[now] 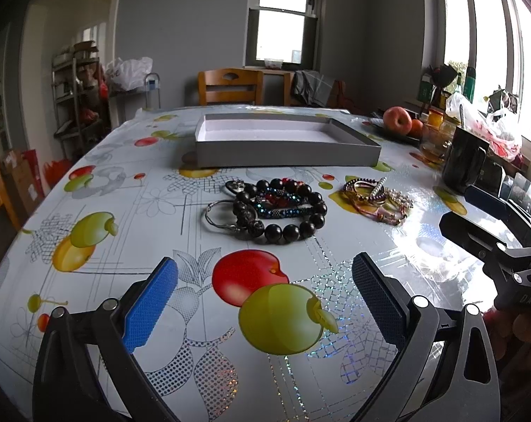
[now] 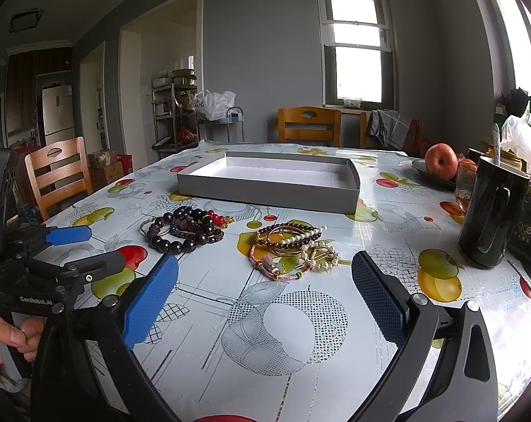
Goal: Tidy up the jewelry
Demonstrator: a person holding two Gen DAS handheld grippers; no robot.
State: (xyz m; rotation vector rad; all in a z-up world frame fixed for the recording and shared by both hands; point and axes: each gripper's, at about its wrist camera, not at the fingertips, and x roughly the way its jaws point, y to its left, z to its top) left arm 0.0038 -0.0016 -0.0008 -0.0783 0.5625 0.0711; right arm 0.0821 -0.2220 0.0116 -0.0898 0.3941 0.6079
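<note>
Two heaps of jewelry lie on the fruit-print tablecloth in front of a shallow grey box [image 1: 286, 153] [image 2: 265, 188] with a white inside, which holds nothing. The dark beaded bracelets [image 1: 283, 211] [image 2: 184, 232] form the left heap. A gold, pearl and pink-cord heap [image 1: 376, 198] [image 2: 293, 249] lies to its right. My left gripper [image 1: 263, 274] is open, hovering short of the dark beads. My right gripper [image 2: 265, 276] is open too, just short of the pearl heap. Each gripper shows at the edge of the other's view, the right gripper [image 1: 476, 211] and the left gripper [image 2: 86, 248].
A black mug [image 2: 490, 218] [image 1: 462, 161] stands at the right, with a glass [image 2: 466, 186], a plate of apples [image 2: 441, 161] and plastic bags behind it. Wooden chairs [image 2: 309, 125] [image 2: 58, 176] stand at the far and left table edges. A hand [image 2: 8, 334] holds the left gripper's handle.
</note>
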